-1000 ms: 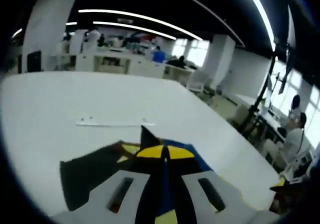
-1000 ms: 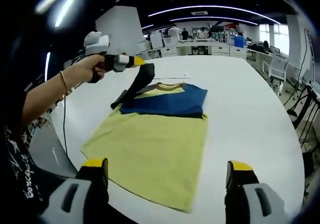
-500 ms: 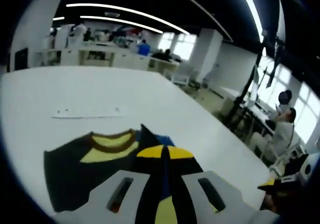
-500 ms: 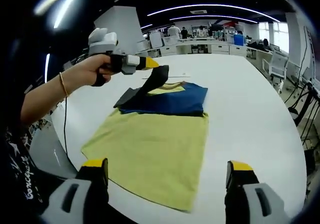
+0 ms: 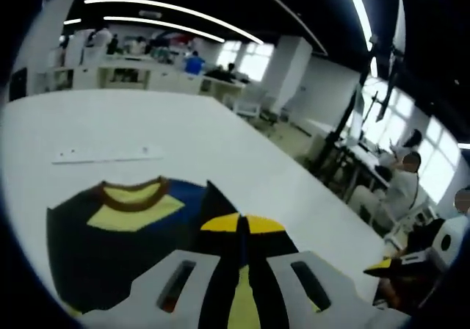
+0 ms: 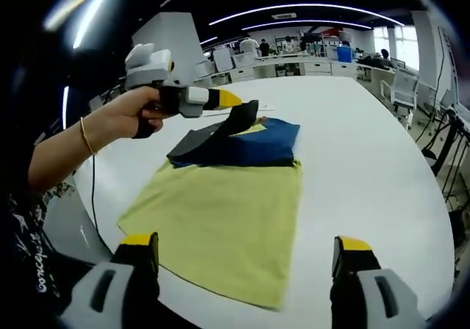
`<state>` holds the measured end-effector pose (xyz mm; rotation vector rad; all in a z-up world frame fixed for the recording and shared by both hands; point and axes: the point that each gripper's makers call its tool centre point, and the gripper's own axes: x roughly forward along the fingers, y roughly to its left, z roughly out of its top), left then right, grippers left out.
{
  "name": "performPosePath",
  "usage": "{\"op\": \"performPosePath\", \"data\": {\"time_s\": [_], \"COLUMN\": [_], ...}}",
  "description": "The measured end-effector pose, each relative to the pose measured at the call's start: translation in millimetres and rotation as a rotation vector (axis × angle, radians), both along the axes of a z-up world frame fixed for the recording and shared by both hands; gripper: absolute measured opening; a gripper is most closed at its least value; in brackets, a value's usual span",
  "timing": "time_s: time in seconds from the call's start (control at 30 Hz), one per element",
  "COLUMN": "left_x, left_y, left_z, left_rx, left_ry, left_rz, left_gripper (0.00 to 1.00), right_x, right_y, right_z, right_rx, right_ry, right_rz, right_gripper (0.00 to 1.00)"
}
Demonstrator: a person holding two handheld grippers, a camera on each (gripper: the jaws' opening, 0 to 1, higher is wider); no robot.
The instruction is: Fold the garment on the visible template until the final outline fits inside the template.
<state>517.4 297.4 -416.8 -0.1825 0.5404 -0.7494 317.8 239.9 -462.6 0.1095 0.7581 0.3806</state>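
I carry the dark sleeve further across the garment than it was a moment ago: my left hand-held gripper, jaws pressed together on that sleeve's edge, has travelled from the collar's near side to a spot over the navy chest panel. In the left gripper view the collar has slid leftward while the pinched cloth rises between my yellow-tipped jaws, so the fold is moving inward (this is my reading: the sleeve fold is under way and not yet laid down). The garment lies flat on the white worktop, its yellow lower half nearest me and the navy top beyond it; I cannot make out a template outline under the garment.

My right hand-held gripper hangs short of the garment's near hem, jaws wide apart and gripping nothing.

Beyond the collar a thin pale strip lies on the worktop. The room past the worktop is an open office with ceiling light strips, desks, and a seated person by the windows.
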Motion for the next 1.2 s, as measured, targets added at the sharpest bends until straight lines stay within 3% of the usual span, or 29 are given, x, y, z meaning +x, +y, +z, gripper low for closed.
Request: {"op": "performPosePath", "data": {"time_s": [0.33,0.73,0.9,1.07,1.2], "left_x": [-18.8,-25.1,-37.1,-45.2,-44.6], "left_y": [-20.4,-33.9,-42.3,-44.0,-38.0], "left_z": [-15.3,-47.6,-61.1,-63.9,-58.3], "left_rx": [0.013,0.049,0.047,0.072,0.097], "left_ry": [0.02,0.063,0.096,0.077,0.025], "left_rz": [-0.067,-0.084,-0.129,-0.164,-0.175], "left_gripper": [0.0,0.0,0.0,0.19,0.37], "right_x": [-1.6,-1.9,-3.9,-5.7,-5.2], "right_y": [-1.2,-3.1,-7.3,-8.6,-7.9], "right_z": [-3.5,-4.4,-6.1,-7.3,-7.8], "right_rx": [0.004,0.007,0.008,0.007,0.005], "right_ry": [0.009,0.014,0.019,0.021,0.019], "right_rz": [-0.005,-0.014,-0.028,-0.033,-0.026], "right_gripper": [0.99,0.99,0.99,0.99,0.99]}}
